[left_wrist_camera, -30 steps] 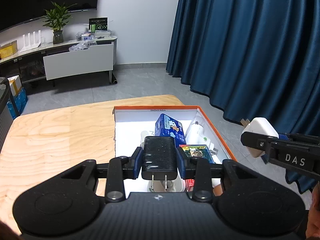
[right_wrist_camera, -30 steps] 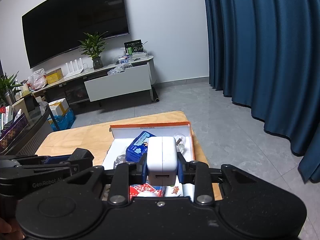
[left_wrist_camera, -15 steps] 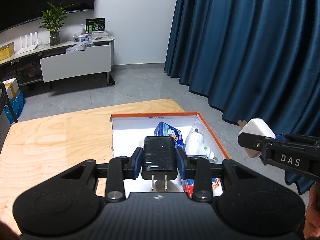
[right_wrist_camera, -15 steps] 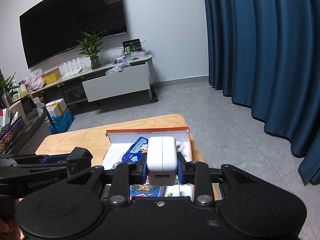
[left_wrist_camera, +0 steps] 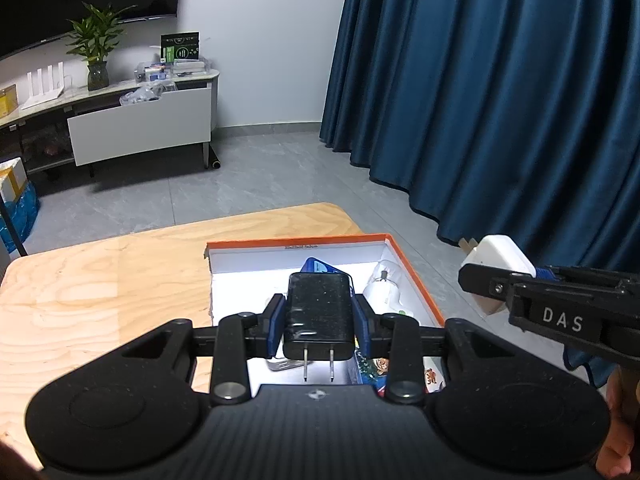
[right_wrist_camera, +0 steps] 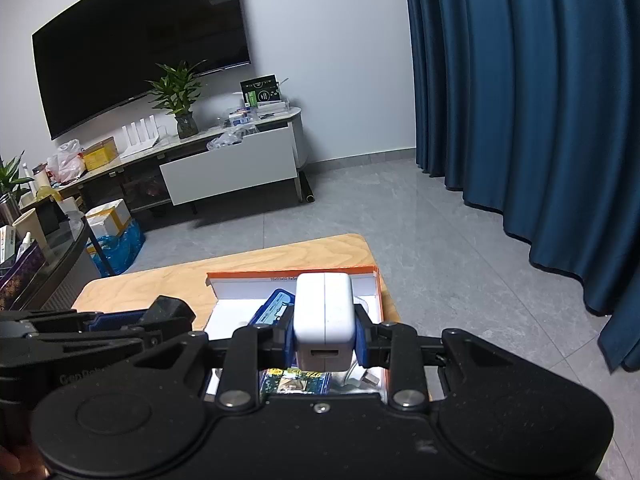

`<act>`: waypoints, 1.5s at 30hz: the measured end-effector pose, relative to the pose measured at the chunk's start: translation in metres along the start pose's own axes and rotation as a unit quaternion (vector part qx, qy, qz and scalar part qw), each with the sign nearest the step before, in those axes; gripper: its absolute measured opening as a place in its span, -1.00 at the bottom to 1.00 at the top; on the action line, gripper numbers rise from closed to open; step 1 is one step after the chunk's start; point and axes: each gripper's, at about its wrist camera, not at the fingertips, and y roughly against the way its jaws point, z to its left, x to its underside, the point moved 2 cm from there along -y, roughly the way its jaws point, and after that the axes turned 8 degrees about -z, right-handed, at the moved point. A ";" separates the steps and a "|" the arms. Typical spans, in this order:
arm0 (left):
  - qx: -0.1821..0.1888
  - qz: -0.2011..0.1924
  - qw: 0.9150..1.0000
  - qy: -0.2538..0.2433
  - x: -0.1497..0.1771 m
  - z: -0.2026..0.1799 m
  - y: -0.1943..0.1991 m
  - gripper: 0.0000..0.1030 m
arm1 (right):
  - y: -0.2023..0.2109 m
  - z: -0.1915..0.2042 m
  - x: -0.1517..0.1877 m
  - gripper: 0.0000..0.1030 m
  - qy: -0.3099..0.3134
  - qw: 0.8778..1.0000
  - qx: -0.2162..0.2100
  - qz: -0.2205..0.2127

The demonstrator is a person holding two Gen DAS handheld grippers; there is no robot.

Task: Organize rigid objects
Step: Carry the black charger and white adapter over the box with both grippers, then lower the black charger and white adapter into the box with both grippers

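Observation:
My left gripper point(left_wrist_camera: 319, 318) is shut on a black plug charger point(left_wrist_camera: 320, 312), its two prongs pointing back at the camera. It hangs above the near part of an orange-rimmed white box point(left_wrist_camera: 296, 241) on the wooden table point(left_wrist_camera: 100, 280). My right gripper point(right_wrist_camera: 324, 332) is shut on a white charger point(right_wrist_camera: 324, 316), held above the same box point(right_wrist_camera: 292, 273). In the left wrist view that white charger point(left_wrist_camera: 498, 258) shows at the right, outside the box's right rim. Inside the box lie a blue pack point(right_wrist_camera: 272, 310), a white device point(left_wrist_camera: 382, 290) and colourful cards point(right_wrist_camera: 294, 384).
The table's far rounded edge point(left_wrist_camera: 328, 208) ends before grey floor tiles. Blue curtains point(left_wrist_camera: 500, 100) hang to the right. A TV stand point(right_wrist_camera: 224, 168) with a plant and clutter stands at the far wall. A dark side table point(right_wrist_camera: 44, 264) with boxes stands at the left.
Both grippers have drawn back and slightly up from the box, each still holding its charger. The box now sits lower and farther in both views.

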 end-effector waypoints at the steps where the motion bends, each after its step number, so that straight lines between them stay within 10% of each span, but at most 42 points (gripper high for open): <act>1: 0.001 0.001 1.000 -0.001 0.000 0.001 -0.001 -0.30 | -0.001 -0.001 -0.001 -0.33 0.000 1.000 0.000 0.001; 45: 0.000 0.028 1.000 0.008 0.008 0.005 -0.019 -0.30 | -0.035 0.024 -0.002 -0.33 0.008 0.999 -0.023 0.030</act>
